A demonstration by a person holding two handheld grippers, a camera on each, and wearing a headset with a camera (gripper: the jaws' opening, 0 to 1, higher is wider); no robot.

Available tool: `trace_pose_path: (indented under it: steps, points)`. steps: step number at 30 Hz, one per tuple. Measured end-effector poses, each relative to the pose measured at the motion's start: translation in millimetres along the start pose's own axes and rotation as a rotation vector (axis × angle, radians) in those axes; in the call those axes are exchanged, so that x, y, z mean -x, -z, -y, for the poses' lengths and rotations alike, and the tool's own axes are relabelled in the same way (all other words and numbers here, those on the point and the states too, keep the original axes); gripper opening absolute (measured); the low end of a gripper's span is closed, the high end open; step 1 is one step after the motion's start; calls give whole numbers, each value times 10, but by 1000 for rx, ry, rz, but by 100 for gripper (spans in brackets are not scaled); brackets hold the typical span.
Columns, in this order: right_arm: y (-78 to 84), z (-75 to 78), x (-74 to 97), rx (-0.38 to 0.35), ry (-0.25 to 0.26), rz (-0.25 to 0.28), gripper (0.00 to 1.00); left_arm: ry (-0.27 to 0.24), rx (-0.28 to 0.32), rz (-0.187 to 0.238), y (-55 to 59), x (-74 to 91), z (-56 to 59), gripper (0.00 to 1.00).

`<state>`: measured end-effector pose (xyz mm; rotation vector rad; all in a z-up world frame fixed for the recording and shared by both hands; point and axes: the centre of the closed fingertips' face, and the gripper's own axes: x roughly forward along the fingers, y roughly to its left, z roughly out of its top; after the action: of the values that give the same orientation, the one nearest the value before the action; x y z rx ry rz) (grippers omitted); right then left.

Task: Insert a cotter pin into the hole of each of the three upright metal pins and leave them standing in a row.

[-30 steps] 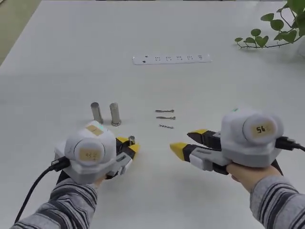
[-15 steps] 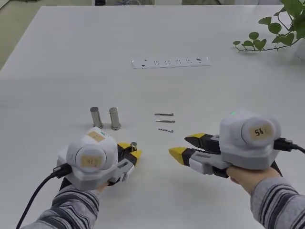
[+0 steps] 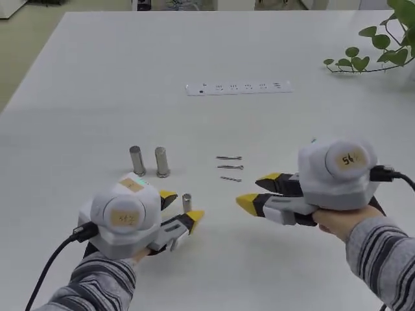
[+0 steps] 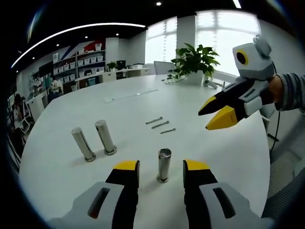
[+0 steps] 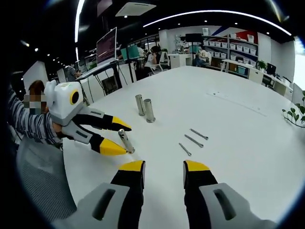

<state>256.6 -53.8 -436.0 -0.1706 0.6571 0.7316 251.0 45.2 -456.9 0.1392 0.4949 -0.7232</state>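
White table runs far out in front of us, with a power strip lying across it and a green plant at the far right corner. Our left gripper is low over the table with its two yellow jaws apart. One jaw is on each side of the near metal pin, which stands upright between them, and we cannot see either jaw touching it. A bit farther back and to the left stand two more, the far-left pin and the middle pin, side by side. Our right gripper has its jaws apart too, and nothing is in them. It points left, toward the near metal pin. Three cotter pins lie flat on the table, one behind the other, just past the tips of the right gripper and a little to their left. Each one lies long-ways from side to side. They are nearer to the right gripper than to the left one, so we think the right gripper should go for them. No metal pin has a cotter pin yet, so we think the job is only at its start.
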Motion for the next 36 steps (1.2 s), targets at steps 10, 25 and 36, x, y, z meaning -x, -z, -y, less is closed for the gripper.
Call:
trace_pose_path:
  steps: [10,25,36]
  points:
    - [-102,164,-117,79,-32,-77,26,-33,48,32,-76,205,-55,50]
    - [4,280,-449,228,-136,-285,15,-54,58,33,-79,363,-88,54]
    - [57,405,-676,250,-152,-366,9,-45,52,23,-70,392,-54,51]
